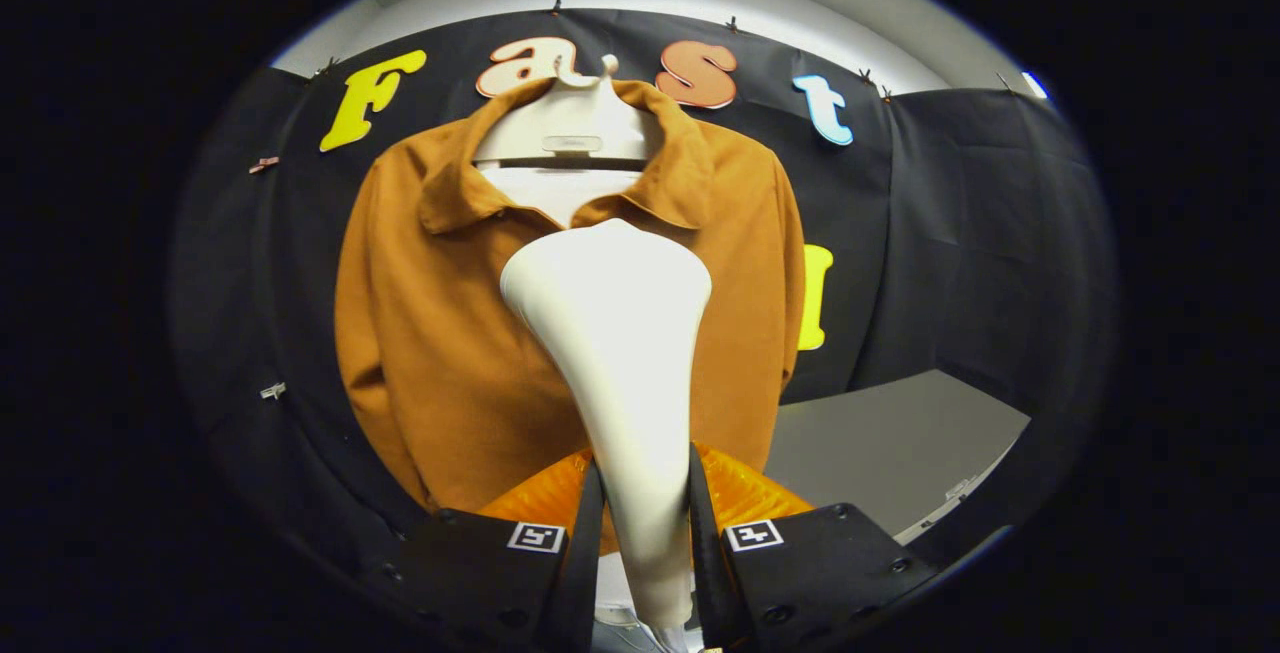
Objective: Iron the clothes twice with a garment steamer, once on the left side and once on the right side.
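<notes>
Clamped in my tool (640, 533) is the white garment steamer (620, 353), both fingers (585, 543) pressing its handle (head pointing up and away from me). Just beyond its head hangs the brown shirt (440, 333) on a white hanger (570, 128), a grey table (890, 443) to the right.

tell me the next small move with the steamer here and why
Probably shift the garment steamer toward one side of the brown shirt. The gripper has its jaws clamped on the steamer's handle, and the head sits at the shirt's middle just below the collar, so neither side panel is being treated yet.
</notes>
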The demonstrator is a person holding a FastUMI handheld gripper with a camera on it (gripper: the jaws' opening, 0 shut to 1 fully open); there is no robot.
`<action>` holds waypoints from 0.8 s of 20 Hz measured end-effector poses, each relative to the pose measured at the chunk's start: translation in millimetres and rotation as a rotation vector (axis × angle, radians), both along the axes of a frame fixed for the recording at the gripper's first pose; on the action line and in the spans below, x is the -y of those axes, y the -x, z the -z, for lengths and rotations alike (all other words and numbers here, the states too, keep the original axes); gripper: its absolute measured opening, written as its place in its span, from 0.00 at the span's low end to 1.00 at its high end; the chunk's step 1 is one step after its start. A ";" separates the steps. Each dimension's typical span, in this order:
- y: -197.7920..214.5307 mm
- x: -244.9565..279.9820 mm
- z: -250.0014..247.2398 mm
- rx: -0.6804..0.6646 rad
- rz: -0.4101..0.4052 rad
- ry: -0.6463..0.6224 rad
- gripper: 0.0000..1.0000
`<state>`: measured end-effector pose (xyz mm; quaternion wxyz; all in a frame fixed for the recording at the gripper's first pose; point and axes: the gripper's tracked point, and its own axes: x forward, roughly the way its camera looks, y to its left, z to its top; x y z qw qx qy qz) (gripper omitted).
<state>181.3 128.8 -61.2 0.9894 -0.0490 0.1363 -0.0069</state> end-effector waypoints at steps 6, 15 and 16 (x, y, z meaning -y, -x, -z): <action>-4.6 -48.1 14.5 -0.030 -0.089 -0.009 0.44; -28.7 -71.4 47.8 -0.118 -0.079 -0.011 0.44; -32.0 -73.1 55.0 -0.138 -0.076 -0.012 0.44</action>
